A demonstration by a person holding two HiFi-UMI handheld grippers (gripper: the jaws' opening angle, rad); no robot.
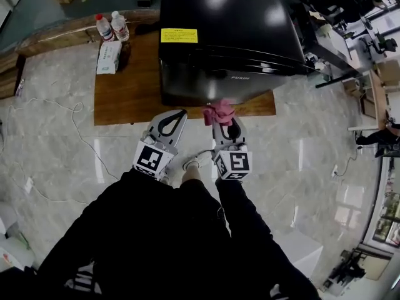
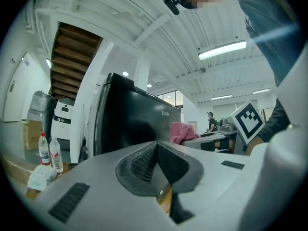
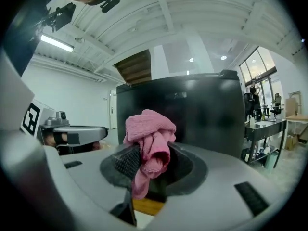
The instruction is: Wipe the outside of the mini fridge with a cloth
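Far left on the wooden bench (image 1: 125, 95): two bottles (image 1: 111, 25) and a tissue pack (image 1: 109, 57). Left gripper (image 1: 180, 114) at the bench edge, fingers (image 2: 142, 162) pressed together, empty. Black mini fridge (image 1: 225, 36) standing on the bench. Right gripper (image 3: 149, 160) pinching a bunched pink cloth (image 3: 149, 134) just before the fridge's front.

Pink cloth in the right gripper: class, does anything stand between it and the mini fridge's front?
Nothing visible does. The right gripper holds the pink cloth up close to the mini fridge front; the bottles stand off to the side on the table.
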